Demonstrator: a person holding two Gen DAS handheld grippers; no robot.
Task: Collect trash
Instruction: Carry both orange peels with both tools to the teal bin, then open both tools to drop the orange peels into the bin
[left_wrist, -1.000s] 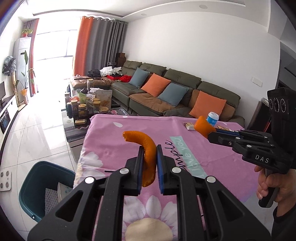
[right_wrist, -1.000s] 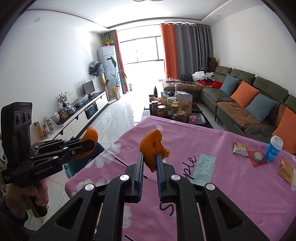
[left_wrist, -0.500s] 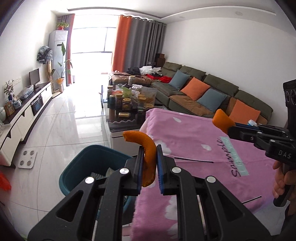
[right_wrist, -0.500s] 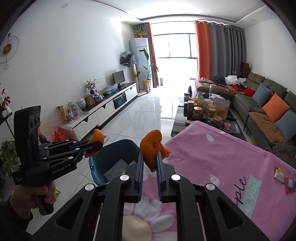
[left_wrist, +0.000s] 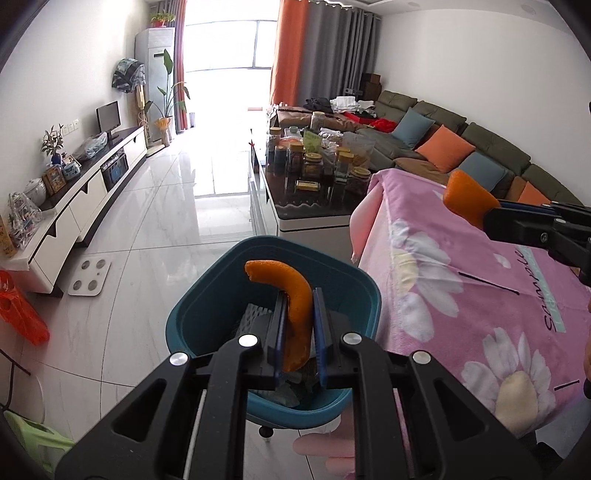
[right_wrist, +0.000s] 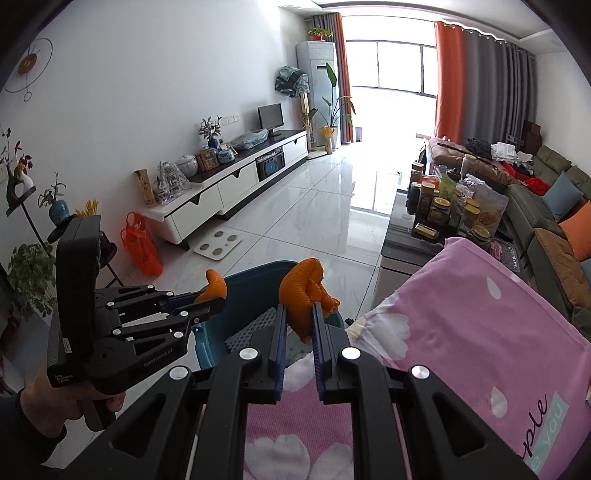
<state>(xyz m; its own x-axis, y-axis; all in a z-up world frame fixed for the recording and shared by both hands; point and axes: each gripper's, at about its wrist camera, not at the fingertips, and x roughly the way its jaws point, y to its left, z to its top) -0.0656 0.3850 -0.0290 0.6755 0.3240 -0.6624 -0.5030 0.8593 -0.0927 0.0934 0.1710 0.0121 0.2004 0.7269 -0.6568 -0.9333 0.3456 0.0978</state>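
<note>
Jaws of the left gripper are narrowed onto one curved strip of orange peel, which stands nearly upright between the pads with its tip bending toward 10 o'clock. Directly under it sits one teal bin on the white tiled floor, holding a grey mesh sheet; the peel hangs over the bin's opening, not touching it. Jaws of the right gripper are likewise narrowed, pinching a second, crumpled piece of orange peel above the near corner of the counter's pink flowered cloth, with the bin at 12 o'clock just beyond. That makes two peel pieces in all, one per gripper. In the left wrist view the right gripper enters from 3 o'clock, over the cloth. One orange plastic bag lies on the floor beside the white TV cabinet, at 10 o'clock
</note>
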